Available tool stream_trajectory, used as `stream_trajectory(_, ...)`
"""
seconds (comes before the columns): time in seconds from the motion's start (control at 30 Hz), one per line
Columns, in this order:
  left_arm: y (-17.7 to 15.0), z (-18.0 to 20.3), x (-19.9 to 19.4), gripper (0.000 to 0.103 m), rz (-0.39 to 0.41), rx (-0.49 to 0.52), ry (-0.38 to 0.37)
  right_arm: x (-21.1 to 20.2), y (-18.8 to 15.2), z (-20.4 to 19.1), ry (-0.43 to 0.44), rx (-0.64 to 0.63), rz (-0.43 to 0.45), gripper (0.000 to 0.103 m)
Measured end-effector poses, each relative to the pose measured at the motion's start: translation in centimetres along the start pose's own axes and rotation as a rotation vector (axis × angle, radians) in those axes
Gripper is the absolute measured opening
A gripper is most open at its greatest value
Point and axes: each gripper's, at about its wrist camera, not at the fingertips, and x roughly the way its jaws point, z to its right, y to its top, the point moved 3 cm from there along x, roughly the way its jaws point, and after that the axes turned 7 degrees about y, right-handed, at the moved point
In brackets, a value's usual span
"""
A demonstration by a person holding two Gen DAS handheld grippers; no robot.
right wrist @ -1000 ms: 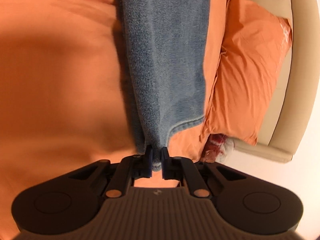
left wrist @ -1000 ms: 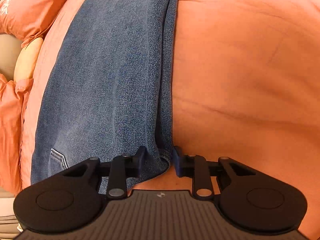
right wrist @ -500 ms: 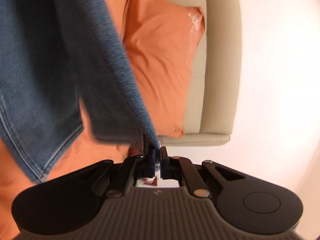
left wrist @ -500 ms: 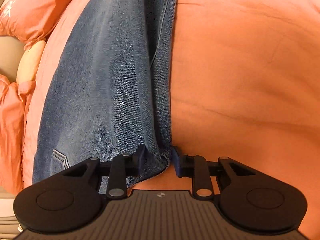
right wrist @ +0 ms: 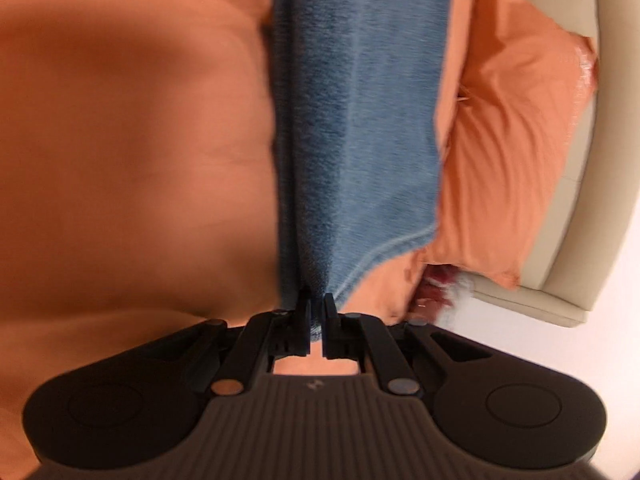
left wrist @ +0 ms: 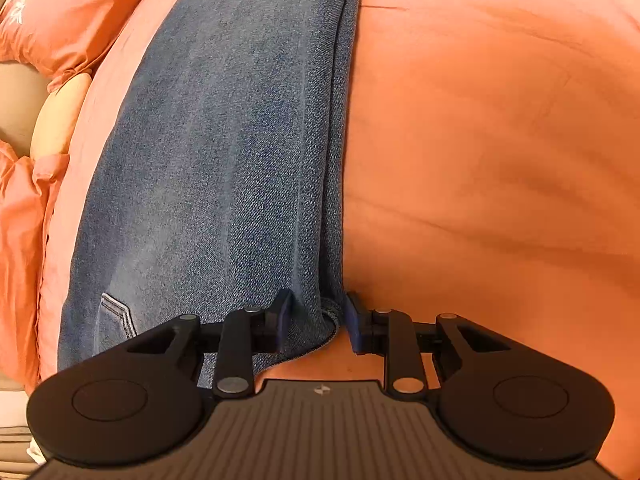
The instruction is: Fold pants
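Observation:
Blue denim pants point(left wrist: 220, 160) lie stretched lengthwise on an orange bed sheet point(left wrist: 480, 160), folded leg over leg. My left gripper point(left wrist: 316, 316) points steeply down at the waist end, and its pads press the bunched waistband edge between them. A back pocket seam point(left wrist: 116, 312) shows just left of it. In the right wrist view the pants point(right wrist: 360, 120) run straight away from my right gripper point(right wrist: 317, 308), which is shut on the leg hem's corner. This view is blurred by motion.
Orange pillows point(left wrist: 60, 20) lie along the pants' far side, beside a yellow cushion point(left wrist: 56, 120). In the right wrist view a pillow point(right wrist: 512, 140) leans on the beige headboard point(right wrist: 592, 160), with a dark red item point(right wrist: 436, 288) below it. Broad orange sheet point(right wrist: 120, 140) lies opposite.
My right gripper swung up with the hem, lifting and slackening the leg, then came back down so the leg lies straight again. The left gripper has stayed put, still holding the waist.

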Motion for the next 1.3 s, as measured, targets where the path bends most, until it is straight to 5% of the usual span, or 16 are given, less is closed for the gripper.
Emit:
stream_trajectory(0.17, 0.1, -0.2, -0.2, 0.034, 0.005, -0.014, -0.017, -2.0, -0.4, -1.2, 0.025, -0.031, 0.037, 0.027)
stream_trajectory(0.63, 0.6, 0.2, 0.0, 0.047, 0.005, -0.001, 0.002, 0.8, 1.7, -1.3, -0.027, -0.070, -0.031, 0.024)
stream_trajectory(0.73, 0.6, 0.6, -0.4, 0.029, 0.004, 0.025, 0.033, 0.4, 1.7, -0.6, -0.045, -0.062, -0.047, 0.014)
stream_trajectory(1.0, -0.3, -0.6, -3.8, 0.020, 0.043, 0.071, 0.044, -4.4, 0.1, 2.2, -0.091, -0.062, -0.062, 0.010)
stream_trajectory(1.17, -1.5, -1.2, -6.0, 0.000, 0.039, 0.111, 0.041, -10.3, -2.0, 2.6, -0.090, -0.112, -0.048, 0.009)
stream_trajectory(1.3, -4.1, -1.6, -7.2, 0.000, 0.044, 0.136, 0.069, -15.6, -3.6, 2.1, -0.091, -0.135, -0.050, 0.009)
